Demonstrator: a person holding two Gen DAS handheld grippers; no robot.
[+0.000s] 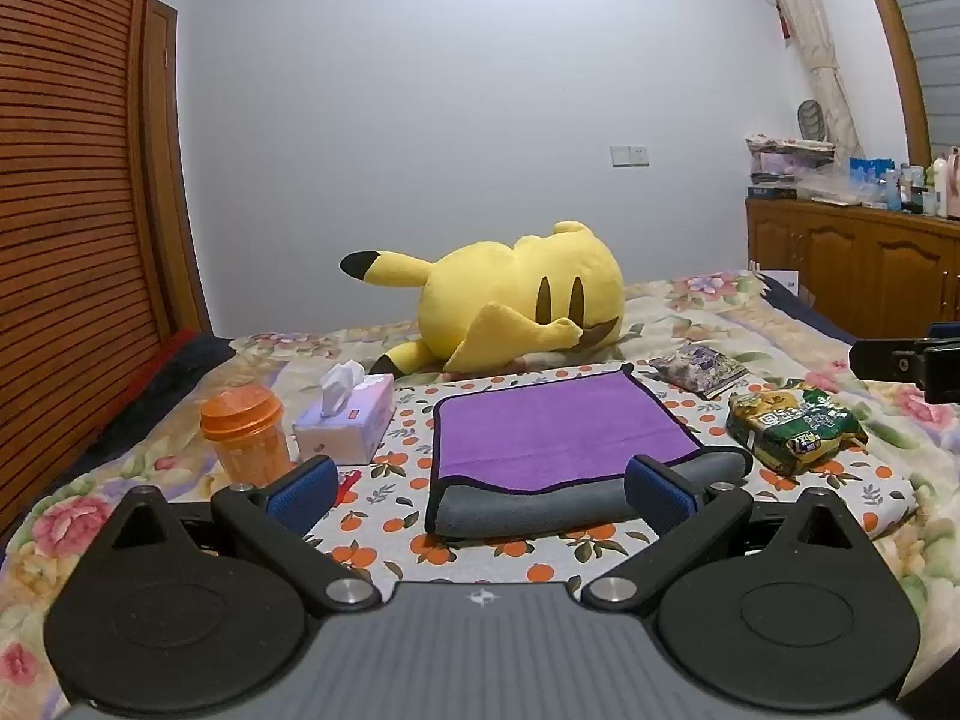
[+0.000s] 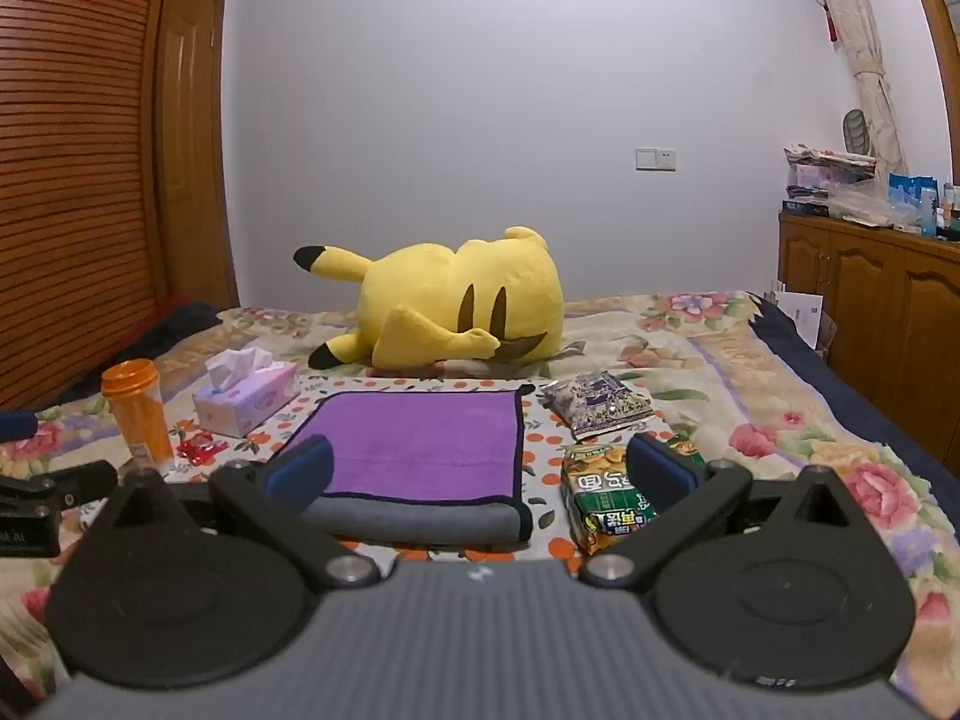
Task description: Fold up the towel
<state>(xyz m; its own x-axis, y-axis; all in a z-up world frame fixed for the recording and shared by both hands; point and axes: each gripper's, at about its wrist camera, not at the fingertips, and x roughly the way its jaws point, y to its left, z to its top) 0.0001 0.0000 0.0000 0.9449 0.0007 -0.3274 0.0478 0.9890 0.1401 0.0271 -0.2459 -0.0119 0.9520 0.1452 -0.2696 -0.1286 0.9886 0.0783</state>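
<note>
Now I am holding both tools spread and empty; the purple-and-grey microfibre towel [image 1: 561, 456] is lying ahead, nearer my left tool [image 1: 480, 489] than my right tool [image 2: 480, 471].

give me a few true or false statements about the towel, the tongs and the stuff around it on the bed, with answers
1. The purple towel is already folded, with its grey underside showing along the near edge. True.
2. The left tongs are shut on the towel. False: they are open and hold nothing.
3. The tissue box sits between the orange bottle and the towel. True.
4. The yellow plush lies on top of the towel. False: it lies behind it, on the bed.
5. The right tongs are open. True.
6. The green snack bag is left of the towel. False: it is on its right.
</note>
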